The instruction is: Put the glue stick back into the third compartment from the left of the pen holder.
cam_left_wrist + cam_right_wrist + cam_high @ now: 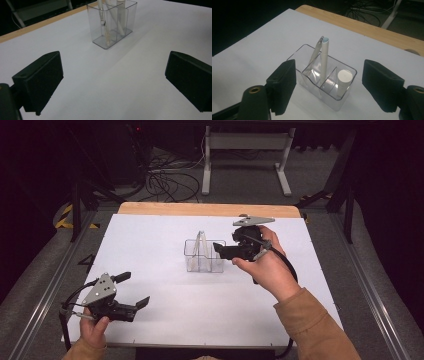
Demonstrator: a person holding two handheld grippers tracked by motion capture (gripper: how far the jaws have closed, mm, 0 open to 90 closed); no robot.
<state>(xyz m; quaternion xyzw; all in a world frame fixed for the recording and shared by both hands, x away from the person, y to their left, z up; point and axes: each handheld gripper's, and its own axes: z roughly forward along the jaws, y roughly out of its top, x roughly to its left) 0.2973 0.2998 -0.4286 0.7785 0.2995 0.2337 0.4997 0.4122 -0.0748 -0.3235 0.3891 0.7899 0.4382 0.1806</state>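
Observation:
A clear plastic organizer with several compartments stands mid-table on the white sheet. Two slim white pens lean in its compartments and a short white cylinder stands in another. My right gripper hovers just right of the organizer, jaws wide open, nothing pressed between them; from its own view the organizer sits below and between the jaws. My left gripper rests low at the front left, open and empty, pointed toward the organizer.
A wooden table edge runs along the far side. Beyond it on the floor are tangled cables and a white desk frame. Black stands flank the table; metal rails run along both sides.

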